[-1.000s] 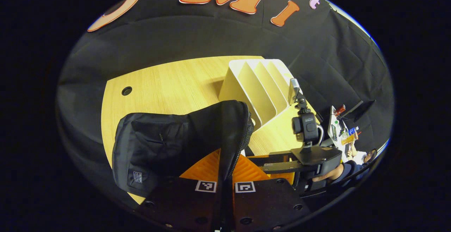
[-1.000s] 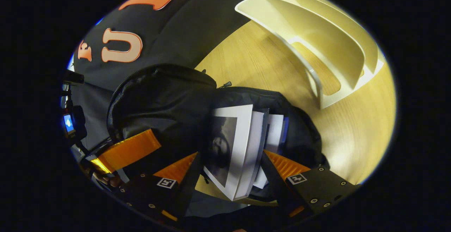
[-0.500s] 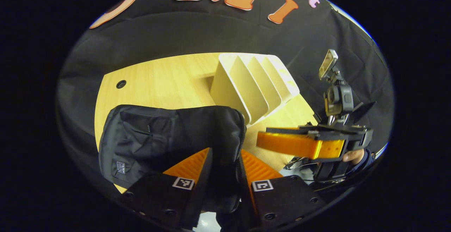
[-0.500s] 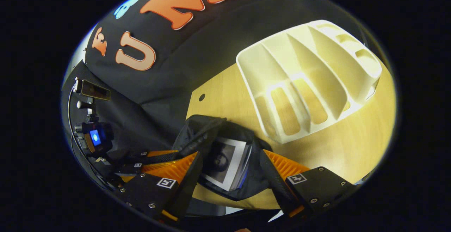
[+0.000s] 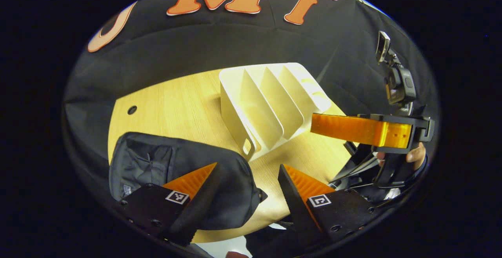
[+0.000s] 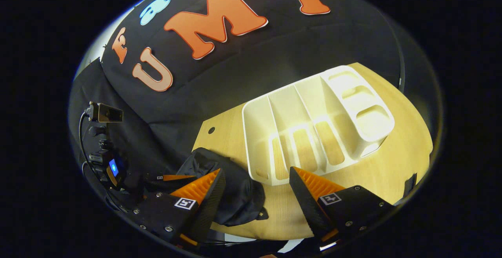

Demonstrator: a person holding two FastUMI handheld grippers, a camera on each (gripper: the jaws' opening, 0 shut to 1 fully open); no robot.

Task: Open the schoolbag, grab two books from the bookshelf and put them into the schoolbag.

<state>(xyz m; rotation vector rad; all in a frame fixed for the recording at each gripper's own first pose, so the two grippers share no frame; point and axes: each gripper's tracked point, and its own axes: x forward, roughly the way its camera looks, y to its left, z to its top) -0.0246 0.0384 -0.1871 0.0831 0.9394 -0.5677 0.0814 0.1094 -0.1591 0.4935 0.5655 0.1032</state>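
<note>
My left gripper (image 5: 245, 189) is spread wide with nothing between its 2 fingers. Seen along it, the black schoolbag (image 5: 176, 171) lies slumped on the wooden tabletop (image 5: 184, 105) at about 8 o'clock, partly behind my left finger. The cream bookshelf (image 5: 270, 105) stands just beyond it toward 12 o'clock, its slots bare. At 3 o'clock my right gripper (image 5: 353, 128) hangs above the tabletop's edge, a hand (image 5: 413, 154) wrapped round its handle.

In the right gripper view, my right gripper (image 6: 257, 189) is also open and holds nothing. The schoolbag (image 6: 231, 187) shows as a dark heap at 7 o'clock between and behind my fingers, resting on the tabletop (image 6: 392, 164). The bookshelf (image 6: 317, 120) sits just beside it toward 1 o'clock, its 3 long slots and the small compartments at the far end lit from above. I cannot tell whether the bag's mouth is open or zipped, and no books are visible inside it from these angles.
</note>
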